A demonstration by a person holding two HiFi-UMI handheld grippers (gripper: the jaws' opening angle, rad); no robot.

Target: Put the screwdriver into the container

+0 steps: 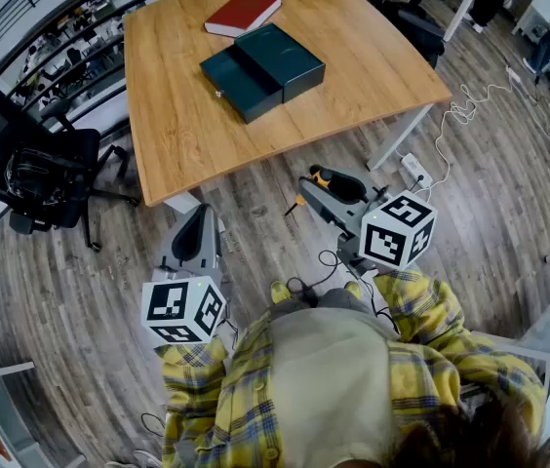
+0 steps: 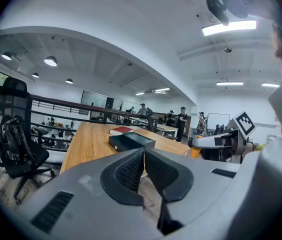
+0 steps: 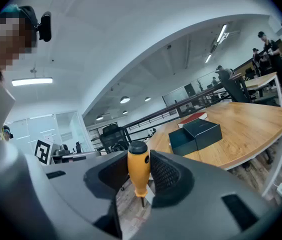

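Right gripper [image 1: 316, 185] is clamped on the orange screwdriver [image 3: 138, 168], handle upright between the pads, held near the person, off the table's [image 1: 187, 125] near edge. Left gripper [image 2: 144, 153] has jaws pressed together with nothing in them. Open dark green container [image 1: 239, 86] sits far on the table, red book [image 1: 244, 11] just beyond.

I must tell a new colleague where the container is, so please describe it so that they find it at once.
Look at the big wooden table, where two flat things lie close together. The container is the one nearer the person, beside a red book. It alone is dark green, a box with one half open like a tray.
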